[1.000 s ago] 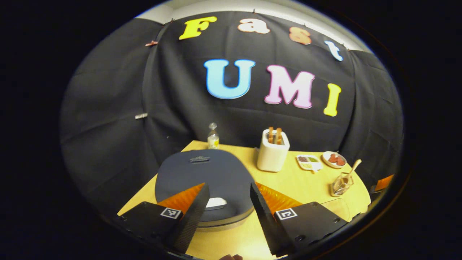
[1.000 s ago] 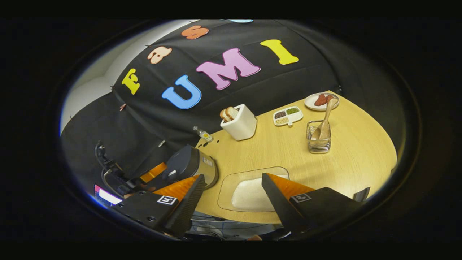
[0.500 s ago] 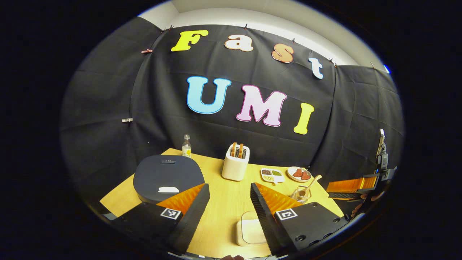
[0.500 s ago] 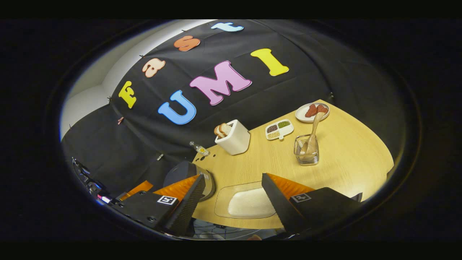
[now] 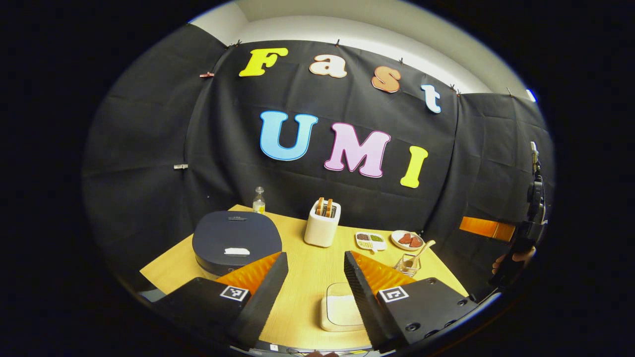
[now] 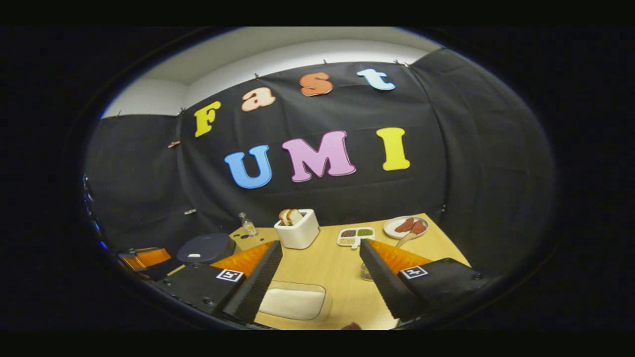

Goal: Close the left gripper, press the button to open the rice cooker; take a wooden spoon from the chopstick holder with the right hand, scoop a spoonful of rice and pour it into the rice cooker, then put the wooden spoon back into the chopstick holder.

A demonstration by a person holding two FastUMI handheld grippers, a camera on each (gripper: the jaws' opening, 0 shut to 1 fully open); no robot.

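The dark rice cooker [image 5: 236, 241] stands with its lid down at the table's left, a white button [image 5: 236, 251] near its front. My left gripper [image 5: 315, 255] hangs open, well back from the table, with nothing between its fingers. The wire chopstick holder [image 5: 409, 264] holds a wooden spoon [image 5: 422, 249] at the right. A clear tray of rice [image 5: 341, 312] lies at the front edge. In the right gripper view, my right gripper [image 6: 320, 244] is open and empty above the rice tray [image 6: 292, 301]. The rice cooker [image 6: 206, 248] is at the left there, and the wooden spoon [image 6: 407, 239] pokes out beyond my right finger.
On the wooden table [image 5: 307, 267] stand a white toaster [image 5: 322, 225] with bread, a small bottle [image 5: 258, 200], a divided dish [image 5: 370, 241] and a plate [image 5: 407, 240] of red pieces. A hand [image 5: 513, 258] holds the right gripper [image 5: 483, 228] at the far right.
Both grippers have drawn back and up from the table. The left one has left the cooker lid. The right gripper view has levelled out.
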